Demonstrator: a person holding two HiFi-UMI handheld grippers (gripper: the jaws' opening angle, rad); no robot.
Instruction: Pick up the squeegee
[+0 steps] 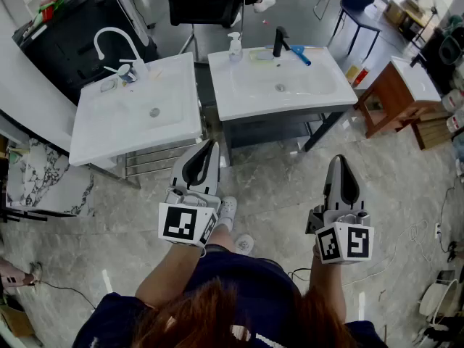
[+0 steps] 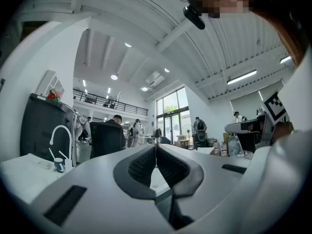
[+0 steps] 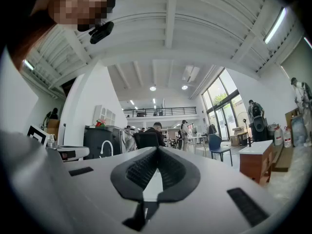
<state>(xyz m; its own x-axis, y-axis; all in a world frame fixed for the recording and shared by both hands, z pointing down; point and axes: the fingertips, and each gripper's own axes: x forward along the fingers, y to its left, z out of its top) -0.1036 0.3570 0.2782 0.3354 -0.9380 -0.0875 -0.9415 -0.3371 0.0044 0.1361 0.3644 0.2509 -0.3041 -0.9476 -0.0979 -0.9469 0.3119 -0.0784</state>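
Note:
The squeegee [image 1: 298,54], blue-handled, lies on the back rim of the right white sink [image 1: 239,96], just right of a black faucet [image 1: 279,40]. Both grippers are held level near the person's body, well short of the sinks. My left gripper [image 1: 212,145] is shut with nothing in it; in the left gripper view [image 2: 156,150] its black pads meet at the tips. My right gripper [image 1: 338,159] is also shut and empty, and the pads touch in the right gripper view [image 3: 157,152]. The squeegee does not show in either gripper view.
A second white sink [image 1: 94,133] with a white curved faucet [image 1: 116,46] stands at the left. A soap bottle [image 1: 235,46] sits on the right sink. A wooden cabinet [image 1: 395,96] stands at the right, chairs [image 1: 359,2] behind. Cables lie on the marble floor [image 1: 275,187].

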